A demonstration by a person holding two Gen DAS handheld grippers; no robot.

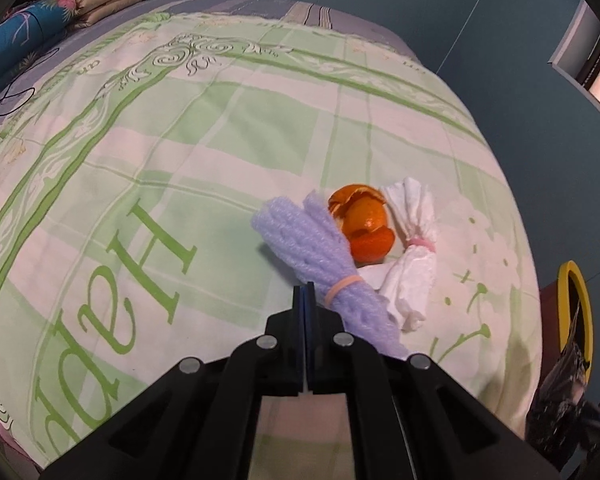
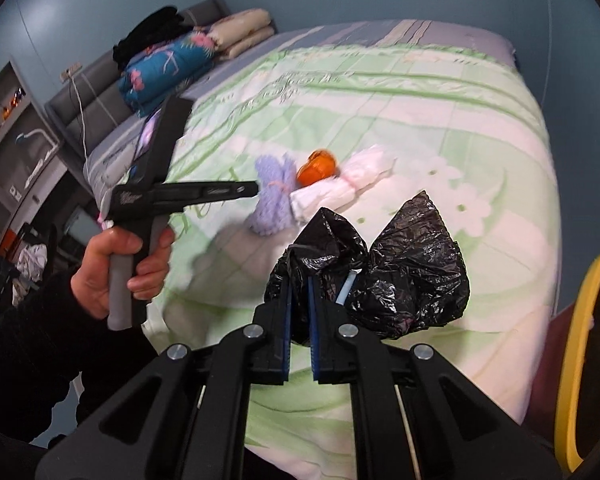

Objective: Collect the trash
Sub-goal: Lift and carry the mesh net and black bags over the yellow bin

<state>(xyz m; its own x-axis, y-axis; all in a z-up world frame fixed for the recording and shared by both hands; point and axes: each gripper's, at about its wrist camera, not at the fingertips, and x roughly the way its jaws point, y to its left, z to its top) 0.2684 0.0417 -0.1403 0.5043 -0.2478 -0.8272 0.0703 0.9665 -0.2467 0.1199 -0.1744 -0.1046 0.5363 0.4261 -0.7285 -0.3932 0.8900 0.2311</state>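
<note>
A: Left gripper [image 1: 305, 292] is closed, empty, beside the foam net [image 1: 316, 256]; peel [image 1: 360, 224] lies at its 1 o'clock on the bed [image 1: 140, 152].

B: Right gripper [image 2: 299, 280] pinches the bag [image 2: 400, 272], whose mouth looks bunched, so the trash may miss.

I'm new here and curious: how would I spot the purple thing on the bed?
On the green-checked bedspread, three bits of trash lie together. The purple foam net bundle is leftmost, touching the orange peel, cinched by a pale rubber band; the white tissue bundle has a pink one.
</note>
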